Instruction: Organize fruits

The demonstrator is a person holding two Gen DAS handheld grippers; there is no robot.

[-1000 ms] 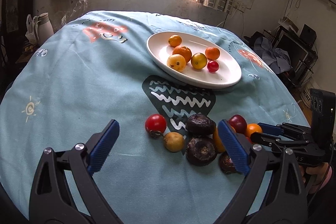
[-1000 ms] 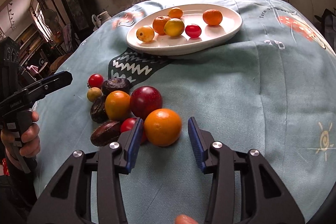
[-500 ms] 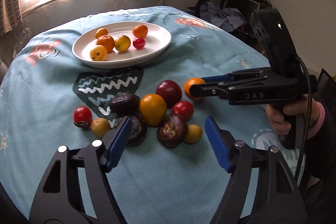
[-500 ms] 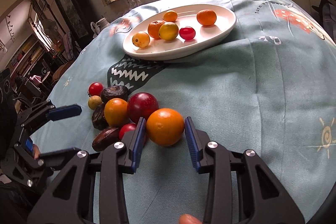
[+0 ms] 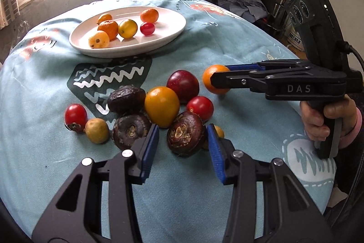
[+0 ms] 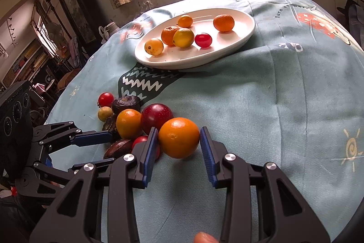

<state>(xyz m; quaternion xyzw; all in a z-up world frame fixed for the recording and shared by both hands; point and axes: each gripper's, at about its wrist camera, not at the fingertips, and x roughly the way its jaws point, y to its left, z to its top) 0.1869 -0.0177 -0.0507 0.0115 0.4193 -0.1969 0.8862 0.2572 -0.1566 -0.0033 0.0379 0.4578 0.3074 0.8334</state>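
Note:
A white oval plate (image 5: 173, 32) (image 6: 244, 38) holds several small oranges, yellow fruits and a red tomato. A loose pile of fruit lies on the blue cloth nearer me. My left gripper (image 5: 183, 144) is open with its blue pads either side of a dark brown round fruit (image 5: 185, 137), close to it. My right gripper (image 6: 178, 145) has its pads against both sides of an orange (image 6: 179, 137) (image 5: 213, 81) that rests on the cloth. It shows from the side in the left wrist view (image 5: 224, 79).
The pile holds a yellow-orange fruit (image 5: 162, 106), a dark red plum (image 5: 183, 85), two red tomatoes (image 5: 200, 108) (image 5: 75, 116), a small yellow-green fruit (image 5: 97, 130) and two more dark fruits (image 5: 132, 130) (image 5: 126, 99). Furniture and clutter stand beyond the table's right edge.
My left gripper swung round to the pile and narrowed around the dark brown fruit. My right gripper closed in from wide open until its pads met the orange.

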